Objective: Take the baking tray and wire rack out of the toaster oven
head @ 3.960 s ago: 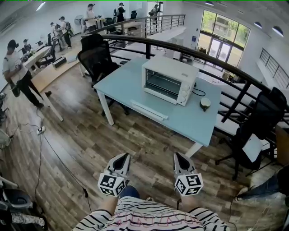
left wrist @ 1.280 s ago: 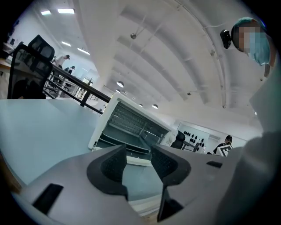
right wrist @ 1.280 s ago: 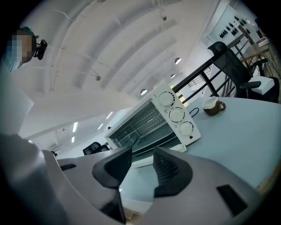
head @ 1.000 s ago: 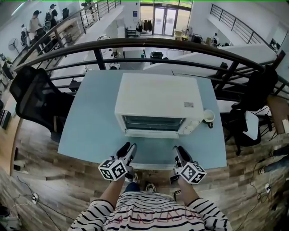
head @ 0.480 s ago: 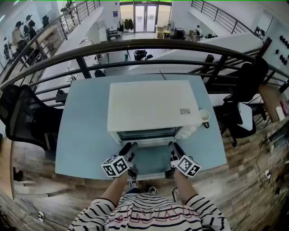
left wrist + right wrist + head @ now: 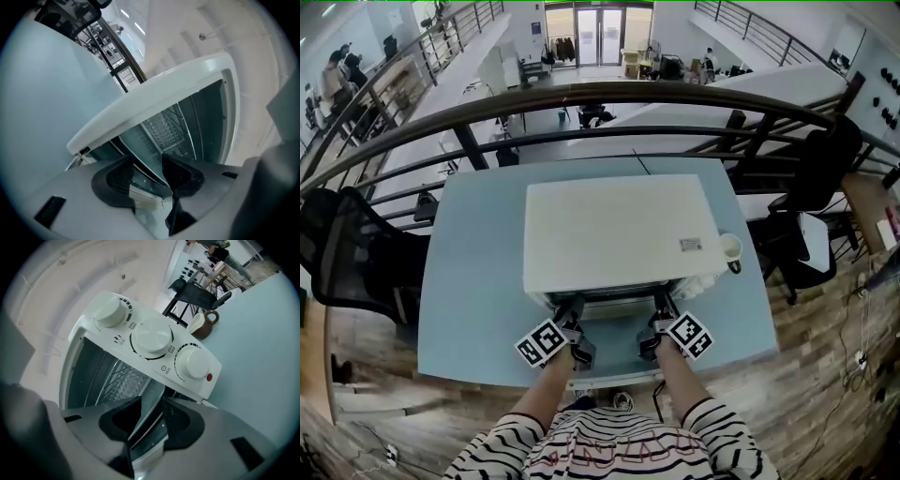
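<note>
The white toaster oven (image 6: 614,234) stands on the pale blue table (image 6: 469,309), its glass door (image 6: 614,349) folded down toward me. Inside, the wire rack (image 6: 168,127) (image 6: 112,378) lies over a dimpled metal tray (image 6: 131,383). My left gripper (image 6: 573,315) (image 6: 147,177) is at the left of the oven mouth. Its jaws are opening, with the door's pane and white edge passing between them and a gap showing. At the right of the mouth, below the knobs (image 6: 150,341), my right gripper (image 6: 660,309) (image 6: 149,420) is closing its jaws around the same pane.
A cream mug (image 6: 729,248) (image 6: 202,324) sits on the table right of the oven. A dark railing (image 6: 609,94) curves behind the table. Black office chairs stand at the left (image 6: 356,262) and the right (image 6: 811,187). The table's near edge runs just below my grippers.
Both grippers have moved forward over the open door to the oven's mouth, sunk a little and rolled. The head view has shifted closer over the oven.
</note>
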### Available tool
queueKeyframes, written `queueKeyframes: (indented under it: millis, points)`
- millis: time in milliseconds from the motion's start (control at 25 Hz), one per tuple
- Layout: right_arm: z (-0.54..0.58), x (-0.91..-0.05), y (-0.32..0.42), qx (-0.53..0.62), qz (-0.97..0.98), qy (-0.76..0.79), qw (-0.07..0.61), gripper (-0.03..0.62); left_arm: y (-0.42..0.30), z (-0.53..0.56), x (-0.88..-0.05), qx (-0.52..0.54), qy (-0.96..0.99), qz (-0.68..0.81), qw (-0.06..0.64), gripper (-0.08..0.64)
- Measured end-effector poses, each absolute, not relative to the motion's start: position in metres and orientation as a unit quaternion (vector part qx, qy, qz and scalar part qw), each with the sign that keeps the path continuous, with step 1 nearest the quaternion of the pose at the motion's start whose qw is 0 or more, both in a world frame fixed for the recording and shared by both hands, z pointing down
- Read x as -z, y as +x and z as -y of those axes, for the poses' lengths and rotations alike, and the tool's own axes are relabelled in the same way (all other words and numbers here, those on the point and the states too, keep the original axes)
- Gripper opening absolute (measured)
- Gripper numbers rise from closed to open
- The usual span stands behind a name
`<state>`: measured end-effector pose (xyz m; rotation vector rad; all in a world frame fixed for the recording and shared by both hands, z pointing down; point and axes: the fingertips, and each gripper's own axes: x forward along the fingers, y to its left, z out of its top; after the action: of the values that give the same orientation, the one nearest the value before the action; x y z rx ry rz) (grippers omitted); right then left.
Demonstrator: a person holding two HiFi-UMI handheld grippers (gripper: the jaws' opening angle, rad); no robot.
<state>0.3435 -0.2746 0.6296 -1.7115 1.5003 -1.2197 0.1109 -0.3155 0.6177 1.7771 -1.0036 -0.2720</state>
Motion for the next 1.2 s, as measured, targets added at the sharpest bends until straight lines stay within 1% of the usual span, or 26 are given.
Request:
queueKeyframes:
  millis: [280, 360, 520, 840, 880, 1040, 1200]
  points:
    - [0.295, -0.646, 0.351, 0.480, -0.509, -0.635, 0.327, 0.146, 0.108, 0.333, -0.632, 0.150, 0.687, 0.446, 0.554, 0.167]
    - [0.299, -0.648, 0.351, 0.485, -0.507, -0.632, 0.329, 0.143, 0.106, 0.334, -0.637, 0.158, 0.672, 0.453, 0.564, 0.167]
    - [0.306, -0.647, 0.348, 0.488, -0.516, -0.624, 0.326, 0.084, 0.101, 0.341, -0.643, 0.177, 0.646, 0.466, 0.578, 0.167]
    - [0.286, -0.646, 0.348, 0.507, -0.511, -0.611, 0.328, 0.074, 0.087, 0.335, -0.650, 0.190, 0.616, 0.490, 0.587, 0.164]
    - [0.283, -0.647, 0.348, 0.509, -0.511, -0.611, 0.326, 0.074, 0.086, 0.332, -0.651, 0.191, 0.613, 0.492, 0.587, 0.161]
    - [0.266, -0.646, 0.347, 0.511, -0.511, -0.609, 0.325, 0.072, 0.083, 0.316, -0.650, 0.196, 0.612, 0.492, 0.587, 0.101]
    - [0.250, -0.646, 0.344, 0.519, -0.508, -0.604, 0.326, 0.071, 0.080, 0.301, -0.650, 0.208, 0.602, 0.491, 0.594, 0.094]
